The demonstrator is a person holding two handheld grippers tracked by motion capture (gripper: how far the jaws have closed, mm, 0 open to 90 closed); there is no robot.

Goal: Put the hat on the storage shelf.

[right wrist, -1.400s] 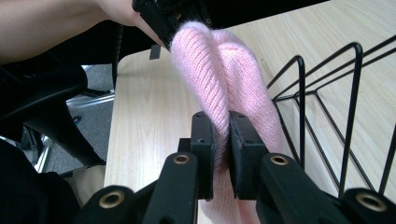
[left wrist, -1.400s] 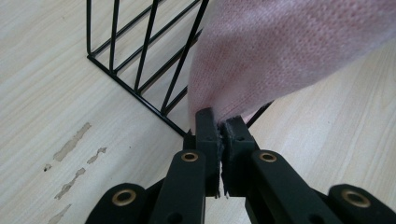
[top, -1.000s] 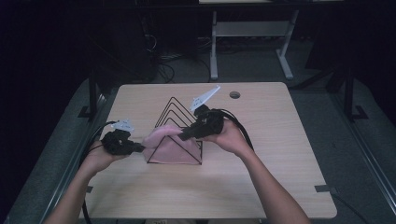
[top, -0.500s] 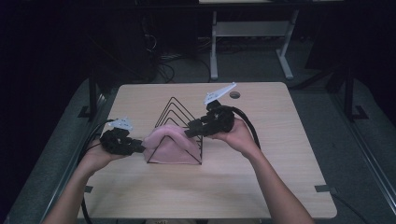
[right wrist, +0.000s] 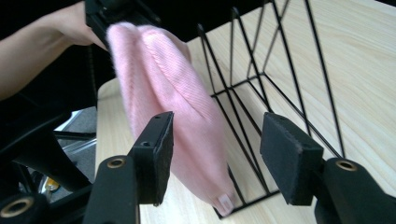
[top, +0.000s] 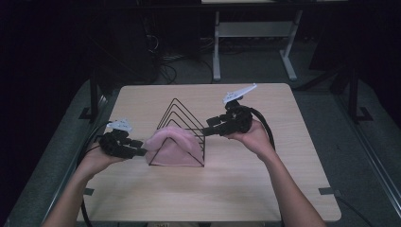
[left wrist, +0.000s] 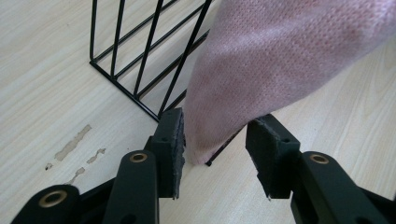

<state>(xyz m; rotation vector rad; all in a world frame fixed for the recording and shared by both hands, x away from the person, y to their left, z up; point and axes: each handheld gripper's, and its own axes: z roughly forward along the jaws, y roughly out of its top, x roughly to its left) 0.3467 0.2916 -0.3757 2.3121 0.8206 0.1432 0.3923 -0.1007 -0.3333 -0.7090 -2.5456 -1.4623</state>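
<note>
— Two grippers are seen from above: where is the pink cloth [top: 172,146]?
— Draped over the wire rack [top: 182,116], between left gripper [top: 140,152] and right gripper [top: 205,132].
— And along the left jaws?
— Just opened; the cloth's corner [left wrist: 219,121] lies between, unpressed.
— The right?
— Also just parted, released, cloth [right wrist: 173,116] beyond.

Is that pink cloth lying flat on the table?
No, the pink cloth is draped over the black wire rack, hanging down its sloped sides rather than spread flat on the table.
</note>
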